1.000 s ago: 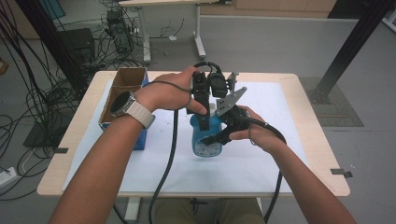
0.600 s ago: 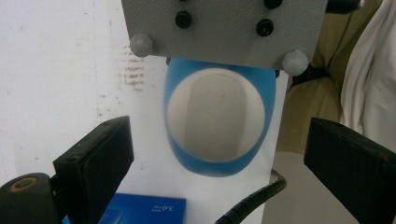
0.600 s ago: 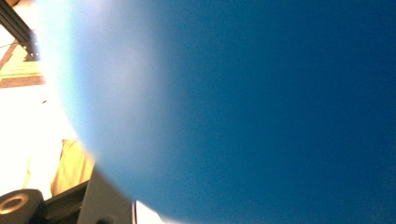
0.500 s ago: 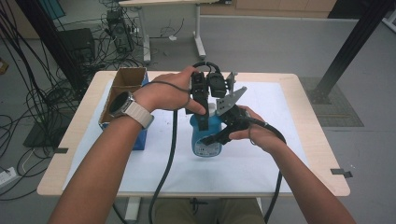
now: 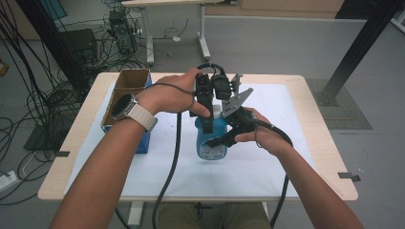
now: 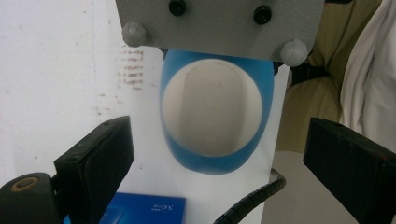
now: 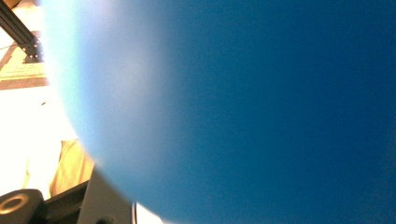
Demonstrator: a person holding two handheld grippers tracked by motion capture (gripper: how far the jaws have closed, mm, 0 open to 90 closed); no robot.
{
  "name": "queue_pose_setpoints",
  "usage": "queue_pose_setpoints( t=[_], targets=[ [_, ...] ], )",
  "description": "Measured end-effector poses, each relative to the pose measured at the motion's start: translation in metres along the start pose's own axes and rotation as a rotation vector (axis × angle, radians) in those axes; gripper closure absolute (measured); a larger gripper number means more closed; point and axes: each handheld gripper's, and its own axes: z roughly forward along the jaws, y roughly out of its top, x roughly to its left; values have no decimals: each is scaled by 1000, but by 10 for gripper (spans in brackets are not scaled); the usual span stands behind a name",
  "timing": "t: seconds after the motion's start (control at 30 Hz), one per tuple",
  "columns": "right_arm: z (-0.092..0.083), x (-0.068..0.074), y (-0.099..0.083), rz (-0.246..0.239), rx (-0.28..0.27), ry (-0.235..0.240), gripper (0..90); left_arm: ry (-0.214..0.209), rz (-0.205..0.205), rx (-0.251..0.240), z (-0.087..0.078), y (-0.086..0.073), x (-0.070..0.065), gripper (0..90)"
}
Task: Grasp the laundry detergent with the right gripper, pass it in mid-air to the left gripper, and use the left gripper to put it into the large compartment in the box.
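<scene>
At frame centre we clamp the blue cup point(image 5: 211, 140) in the right gripper point(image 5: 228, 130); the left gripper point(image 5: 205, 110), jaws wide open, hovers over its mouth. Steady the cup before lowering.

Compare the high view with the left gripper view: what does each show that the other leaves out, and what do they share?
High view: the whole table, an open cardboard box at its left, the person's wristwatch, and the right tongs clamped on the side of the blue container.
Left gripper view: the container's open mouth and white inside, seen from above between the wide-open left tongs.
Shared: the blue container, the blue box beside it, and the white sheet under them.
</scene>
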Motion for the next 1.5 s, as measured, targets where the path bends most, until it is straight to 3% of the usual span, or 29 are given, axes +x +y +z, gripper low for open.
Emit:
queue_pose_setpoints(
  t=[1.5],
  targets=[
    [-1,0,3,3,-4,8,437,-3,11,-1,3,0,-2,90]
  ],
)
